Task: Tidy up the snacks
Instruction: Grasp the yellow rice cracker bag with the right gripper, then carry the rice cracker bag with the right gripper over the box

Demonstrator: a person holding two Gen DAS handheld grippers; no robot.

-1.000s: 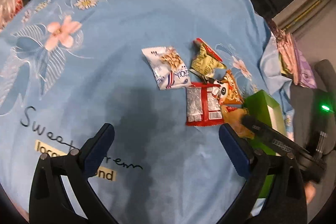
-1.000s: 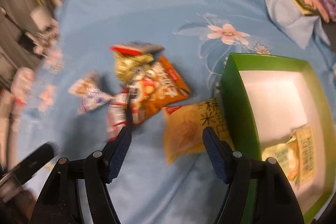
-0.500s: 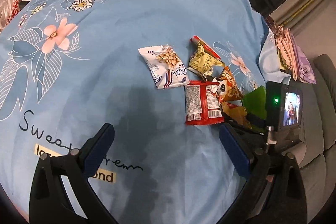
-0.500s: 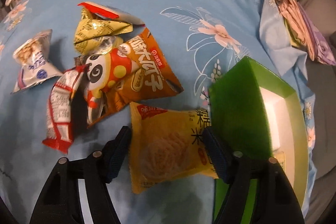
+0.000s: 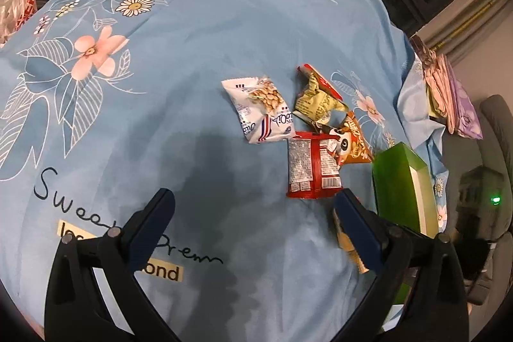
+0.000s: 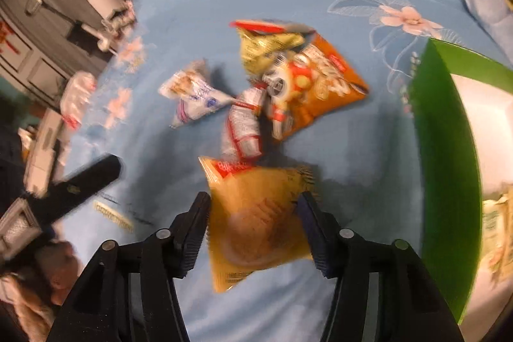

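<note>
Several snack packets lie on a blue flowered cloth (image 5: pixel 192 21): a white peanut packet (image 5: pixel 261 114), a yellow-green packet (image 5: pixel 315 100), a red packet (image 5: pixel 312 169) and an orange panda packet (image 5: pixel 354 140). A green box (image 5: pixel 400 191) stands to their right; in the right wrist view the green box (image 6: pixel 445 149) holds a pale packet (image 6: pixel 497 233). My right gripper (image 6: pixel 255 229) is open, its fingers either side of a yellow packet (image 6: pixel 256 223). My left gripper (image 5: pixel 253 226) is open and empty above bare cloth. The right wrist view is blurred.
Folded pink and purple cloths (image 5: pixel 449 98) lie at the far right. The other gripper's dark finger (image 6: pixel 80 181) shows at the left of the right wrist view. Furniture and white bags (image 5: pixel 19 2) stand beyond the cloth's left edge.
My right gripper has swung and come down over the yellow packet, which now lies between its fingers. My left gripper has barely moved.
</note>
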